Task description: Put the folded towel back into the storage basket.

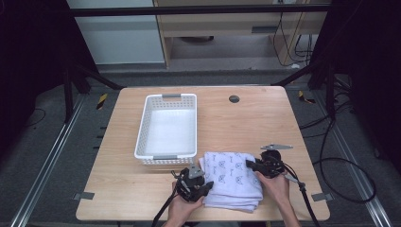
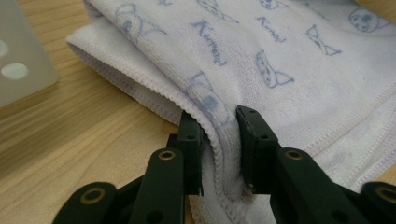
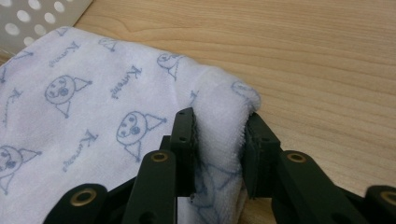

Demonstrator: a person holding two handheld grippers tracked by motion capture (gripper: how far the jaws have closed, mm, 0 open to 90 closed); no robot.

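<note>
Wood table (image 1: 118, 189): your left gripper (image 1: 200, 188) and right gripper (image 1: 255, 166) each pinch the folded towel (image 1: 234, 182); basket (image 1: 142, 137) lies far-left.

In the left gripper view the towel (image 2: 280, 60) runs off the top and right edges, and the basket (image 2: 21, 60) is a blurred corner cut by the left edge. In the right gripper view the towel (image 3: 93, 107) leaves at the left and bottom edges, its fold hidden between the jaws. The print's words are too small to read.
</note>
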